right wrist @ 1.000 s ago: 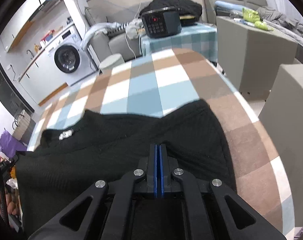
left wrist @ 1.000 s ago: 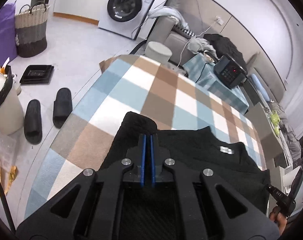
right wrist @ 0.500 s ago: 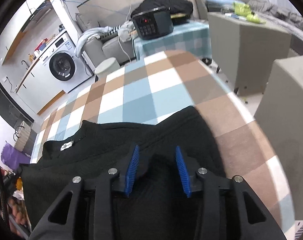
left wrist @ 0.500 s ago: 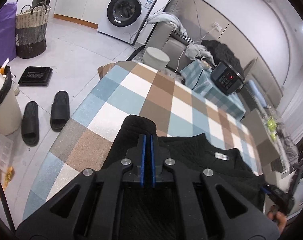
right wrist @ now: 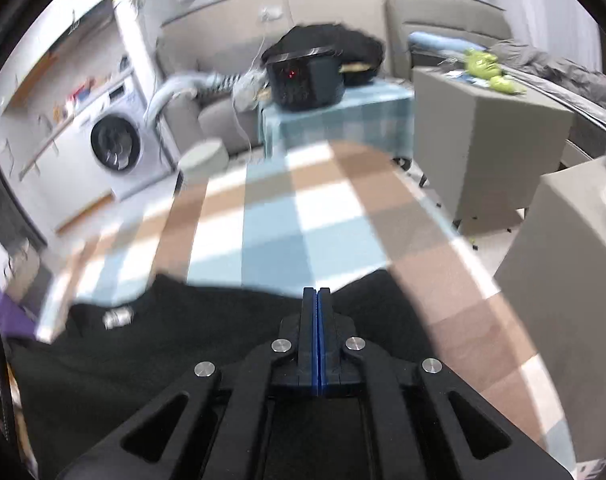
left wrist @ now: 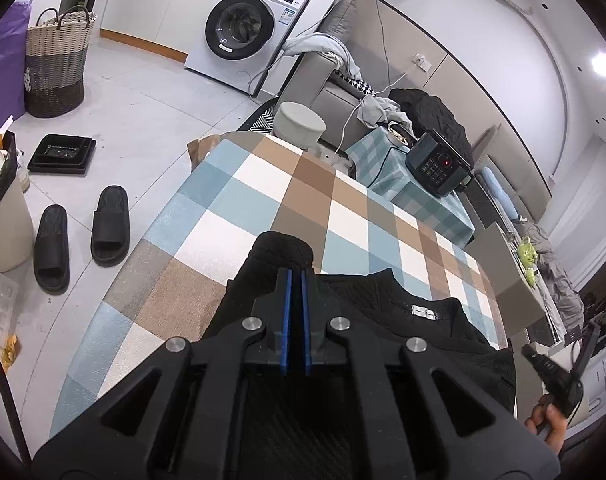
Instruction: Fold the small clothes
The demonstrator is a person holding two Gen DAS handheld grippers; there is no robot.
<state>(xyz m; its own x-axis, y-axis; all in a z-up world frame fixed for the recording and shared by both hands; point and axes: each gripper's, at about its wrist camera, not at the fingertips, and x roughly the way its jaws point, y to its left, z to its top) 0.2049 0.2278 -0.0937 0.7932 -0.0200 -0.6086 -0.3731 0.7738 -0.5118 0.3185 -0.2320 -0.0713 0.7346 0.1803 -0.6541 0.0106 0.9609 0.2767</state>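
Black garment lay spread across the near part of the checked tablecloth, collar side toward the far end, white neck label facing up. One sleeve stuck out ahead of the left gripper, rounded cuff resting on the cloth.

Left gripper: blue pads pressed together, only a thin slit between them. Tips sat right over the sleeve base; whether fabric was caught in them, can't tell.

Right gripper: pads fully together, tips at the garment's far edge. That view was motion-blurred, so pinch on fabric unclear there too. The right wrist view showed the label off to the left, garment filling the lower part.

A hand on a black handle showed at the right edge of the left wrist view.

Background: washing machine, wicker basket, pair of black slippers on the floor, dark appliance with keypad on a small side table.
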